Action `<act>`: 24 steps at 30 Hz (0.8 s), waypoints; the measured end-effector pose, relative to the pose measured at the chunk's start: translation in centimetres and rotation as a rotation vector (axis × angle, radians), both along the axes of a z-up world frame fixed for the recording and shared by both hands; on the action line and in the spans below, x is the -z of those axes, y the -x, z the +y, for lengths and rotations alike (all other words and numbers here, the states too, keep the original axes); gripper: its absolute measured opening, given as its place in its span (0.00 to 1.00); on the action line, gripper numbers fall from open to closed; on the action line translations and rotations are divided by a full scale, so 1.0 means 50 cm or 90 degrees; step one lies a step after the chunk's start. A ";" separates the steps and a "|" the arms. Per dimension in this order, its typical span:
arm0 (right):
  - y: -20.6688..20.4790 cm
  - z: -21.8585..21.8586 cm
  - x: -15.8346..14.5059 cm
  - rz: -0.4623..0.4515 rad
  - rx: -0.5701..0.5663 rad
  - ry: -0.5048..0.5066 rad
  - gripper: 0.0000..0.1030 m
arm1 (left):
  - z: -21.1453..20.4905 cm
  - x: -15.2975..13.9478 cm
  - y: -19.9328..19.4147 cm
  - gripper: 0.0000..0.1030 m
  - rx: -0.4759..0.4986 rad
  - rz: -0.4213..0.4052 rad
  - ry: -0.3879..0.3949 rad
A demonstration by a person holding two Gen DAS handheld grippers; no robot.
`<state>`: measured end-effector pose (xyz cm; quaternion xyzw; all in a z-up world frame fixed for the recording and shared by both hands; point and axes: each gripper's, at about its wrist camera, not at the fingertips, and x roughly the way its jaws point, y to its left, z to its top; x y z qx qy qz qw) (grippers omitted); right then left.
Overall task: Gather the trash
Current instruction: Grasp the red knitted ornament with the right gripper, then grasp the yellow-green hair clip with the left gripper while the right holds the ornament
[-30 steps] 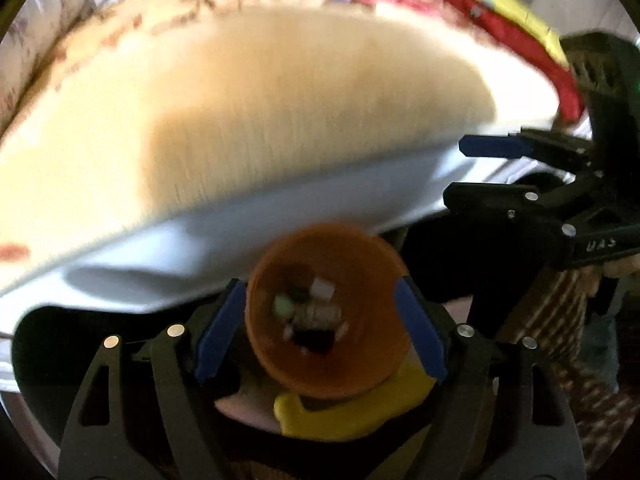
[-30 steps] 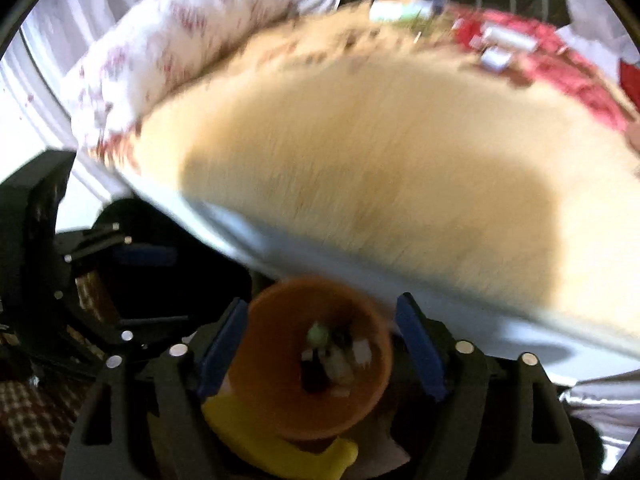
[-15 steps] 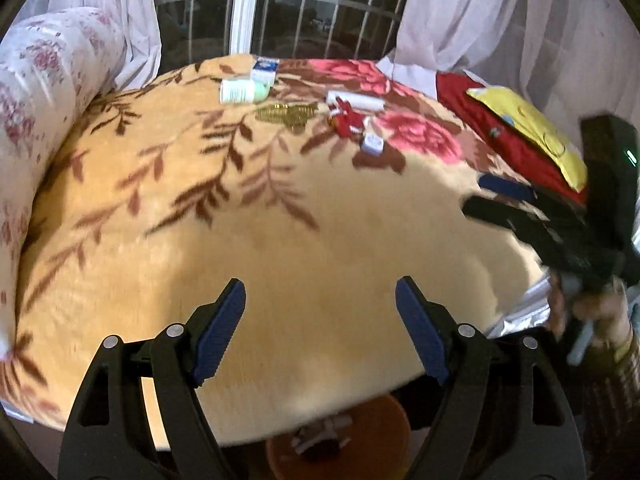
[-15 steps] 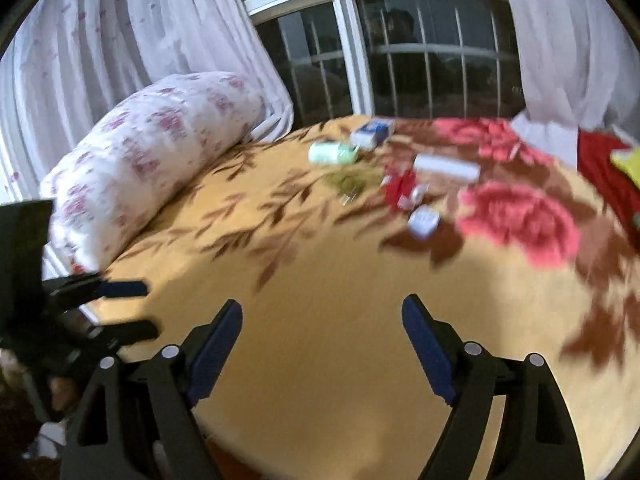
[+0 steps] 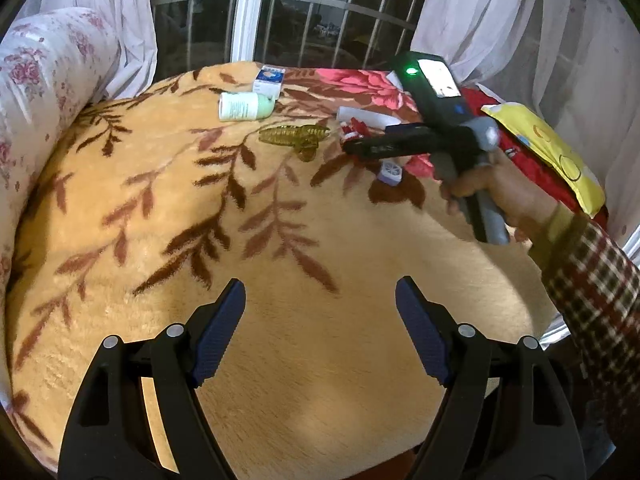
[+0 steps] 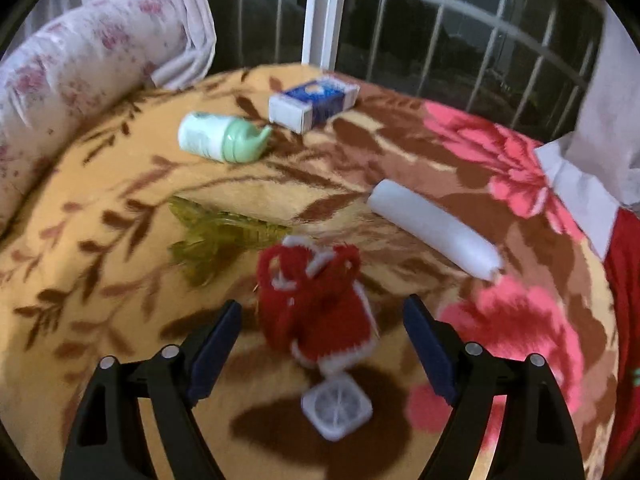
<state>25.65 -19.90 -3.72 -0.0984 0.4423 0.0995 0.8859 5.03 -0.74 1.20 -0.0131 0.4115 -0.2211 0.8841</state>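
Both grippers are swinging up off the orange bin they were hovering over a second ago, and now they're looking out across the bed instead, with the bin gone from both views.

So what's lying around, big to small: the yellow floral blanket [image 5: 280, 240] is covering the whole bed, with a flowered pillow [image 5: 44, 92] running along its left edge. Trash is sitting in a loose cluster at the far side: a white tube [image 6: 434, 230], a blue and white box [image 6: 314, 102], a green-capped bottle [image 6: 222, 136], a red knitted pouch [image 6: 316, 304], a crinkly olive wrapper [image 6: 218, 236] and a little white square case [image 6: 336, 406].

The right gripper [image 6: 322, 340] is hanging right over the pouch with its jaws narrowing a bit but gaping wide, nothing pinched yet. The left gripper [image 5: 320, 328] is sitting wide open over bare blanket, holding nothing, well back from the pile.

Stuff I'm thinking could go sideways here: the pouch is soft and floppy, so the fingers could be grabbing plush blanket along with it and dragging the cover. The square case is lying just beside the pouch, so a sloppy close could be knocking it away or catching both at once. Also the right-hand view is pretty blurry, so it's looking like a fast approach, which is making an overshoot more likely.
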 end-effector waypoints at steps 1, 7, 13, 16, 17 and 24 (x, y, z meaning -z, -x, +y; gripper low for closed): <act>-0.014 0.006 0.012 0.009 -0.004 0.012 0.67 | 0.002 0.004 -0.003 0.74 -0.001 0.004 0.000; -0.036 0.016 0.024 0.033 0.001 -0.020 0.30 | 0.008 0.022 -0.018 0.74 -0.005 0.019 0.002; 0.010 -0.005 -0.027 -0.016 0.011 -0.082 0.29 | 0.004 0.018 -0.042 0.74 -0.012 0.017 0.012; 0.055 -0.021 -0.065 -0.054 0.010 -0.105 0.29 | -0.004 -0.001 -0.076 0.74 -0.022 0.004 0.035; 0.066 -0.026 -0.075 -0.065 0.011 -0.109 0.29 | -0.011 -0.006 -0.092 0.74 -0.027 -0.004 0.039; 0.166 -0.082 -0.149 -0.138 0.010 -0.127 0.29 | -0.095 -0.005 -0.253 0.74 -0.069 -0.028 0.006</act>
